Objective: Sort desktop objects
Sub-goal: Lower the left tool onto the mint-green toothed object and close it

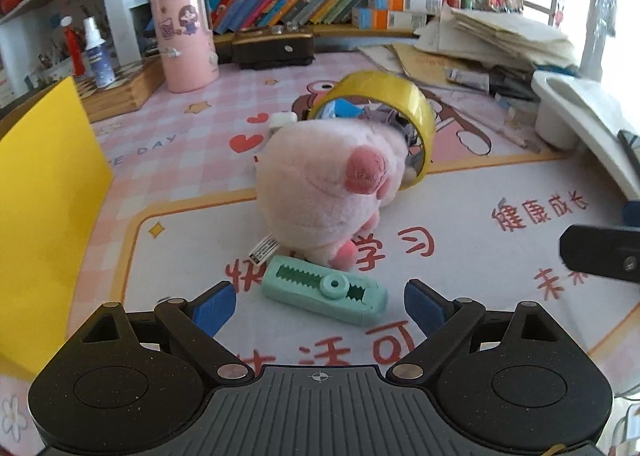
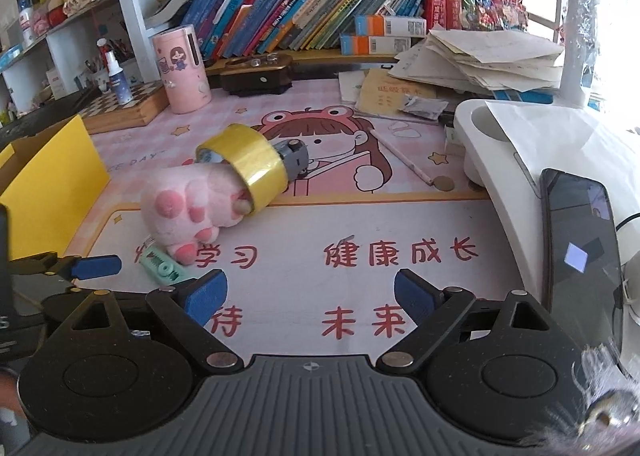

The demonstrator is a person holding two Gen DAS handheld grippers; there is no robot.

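Note:
A mint green correction tape dispenser point(image 1: 324, 294) lies on the desk mat just ahead of my left gripper point(image 1: 319, 306), whose blue pads stand wide apart on either side of it without touching. Behind it lies a pink plush paw point(image 1: 324, 192), with a yellow tape roll point(image 1: 384, 112) leaning over its far end. In the right wrist view the dispenser point(image 2: 164, 266), plush paw point(image 2: 188, 208) and tape roll point(image 2: 250, 166) sit to the left. My right gripper point(image 2: 310, 298) is open above bare mat with nothing between its pads.
A yellow box point(image 1: 44, 208) stands at the left. A pink canister point(image 1: 186, 36), a spray bottle point(image 1: 98, 52) and a black case point(image 1: 272, 46) line the back under the bookshelf. Stacked papers point(image 2: 480, 56), a white lamp base point(image 2: 492, 128) and a phone point(image 2: 580, 240) are at the right.

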